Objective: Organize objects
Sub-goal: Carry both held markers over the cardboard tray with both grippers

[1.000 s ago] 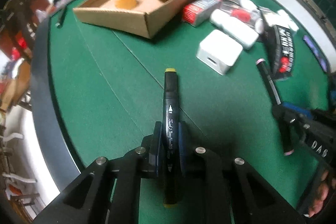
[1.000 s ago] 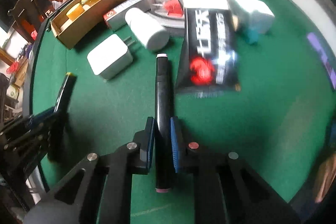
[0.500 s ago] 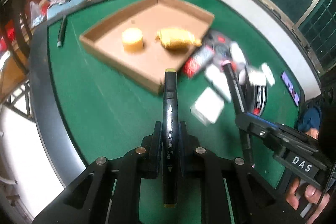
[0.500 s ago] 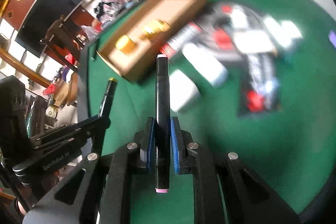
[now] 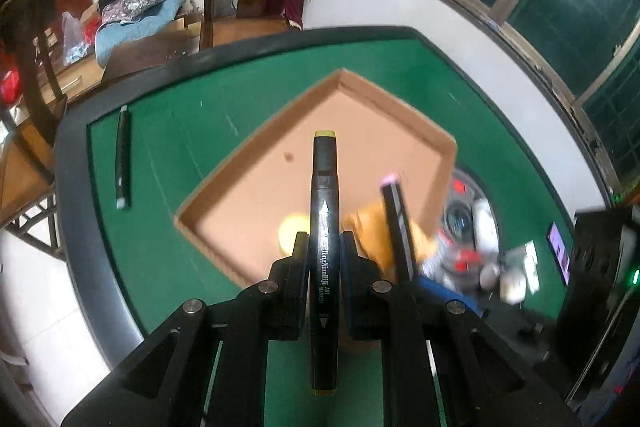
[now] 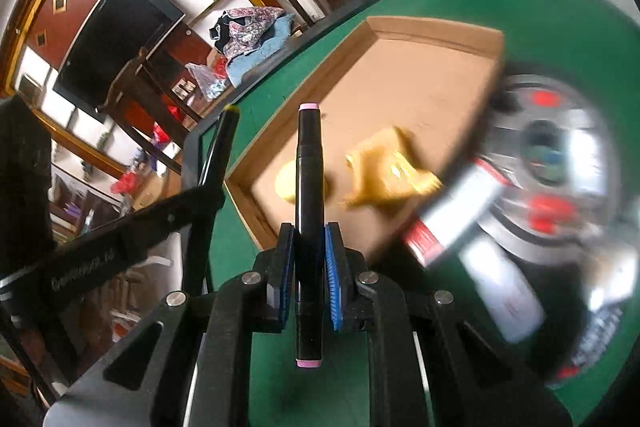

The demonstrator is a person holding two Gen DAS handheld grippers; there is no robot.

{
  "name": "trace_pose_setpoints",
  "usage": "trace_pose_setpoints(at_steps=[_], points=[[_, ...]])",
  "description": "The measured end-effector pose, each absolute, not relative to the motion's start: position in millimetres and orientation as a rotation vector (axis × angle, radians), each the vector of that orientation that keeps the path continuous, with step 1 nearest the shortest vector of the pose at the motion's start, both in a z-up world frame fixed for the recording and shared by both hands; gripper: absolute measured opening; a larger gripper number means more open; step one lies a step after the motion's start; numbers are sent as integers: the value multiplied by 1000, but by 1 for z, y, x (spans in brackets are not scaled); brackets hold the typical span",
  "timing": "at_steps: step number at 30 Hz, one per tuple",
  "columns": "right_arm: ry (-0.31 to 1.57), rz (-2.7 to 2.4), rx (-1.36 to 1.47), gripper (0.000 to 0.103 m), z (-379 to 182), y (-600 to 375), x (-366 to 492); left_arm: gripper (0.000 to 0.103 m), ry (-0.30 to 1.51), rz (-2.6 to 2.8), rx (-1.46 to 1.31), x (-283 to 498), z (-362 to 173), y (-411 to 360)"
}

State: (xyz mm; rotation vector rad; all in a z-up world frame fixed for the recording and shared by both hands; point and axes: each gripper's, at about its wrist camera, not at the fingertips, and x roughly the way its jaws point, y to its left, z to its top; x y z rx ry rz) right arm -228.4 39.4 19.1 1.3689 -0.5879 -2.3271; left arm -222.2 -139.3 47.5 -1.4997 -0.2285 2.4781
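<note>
My left gripper [image 5: 324, 243] is shut on a black marker with yellow caps [image 5: 325, 195] and holds it in the air over the near edge of a shallow cardboard tray [image 5: 400, 103]. My right gripper [image 6: 308, 235] is shut on a black marker with pink caps [image 6: 308, 163], also over the tray [image 6: 432, 31]. The pink-capped marker shows in the left wrist view [image 5: 396, 211], and the yellow-capped marker shows in the right wrist view [image 6: 220, 147]. In the tray lie a yellow tape roll [image 6: 286, 183] and a crumpled yellow packet [image 6: 388, 171].
The tray sits on a green felt table [image 5: 168, 131]. A dark pen [image 5: 122, 155] lies near the table's left edge. A blurred pile of packets, a white bottle [image 6: 504, 287] and a red-and-white box [image 6: 448, 223] lies right of the tray. A phone [image 5: 558, 251] lies at the far right.
Both grippers have risen from the table with their markers and moved towards the tray. The tray now sits directly ahead of both, much closer to the middle of each view.
</note>
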Motion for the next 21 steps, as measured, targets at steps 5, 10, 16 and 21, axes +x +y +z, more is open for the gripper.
trace_pose_setpoints(at_steps=[5, 10, 16, 21], points=[[-586, -2327, 1411, 12, 4, 19, -258, 12, -195, 2493, -1495, -266, 29, -141], [-586, -2349, 1441, 13, -10, 9, -275, 12, -99, 2493, -1543, -291, 2, -139], [-543, -2383, 1509, 13, -24, 8, -280, 12, -73, 2458, -1598, -297, -20, -145], [-501, -2394, 1542, 13, -30, 6, -280, 12, -66, 2458, -1604, -301, -29, -144]])
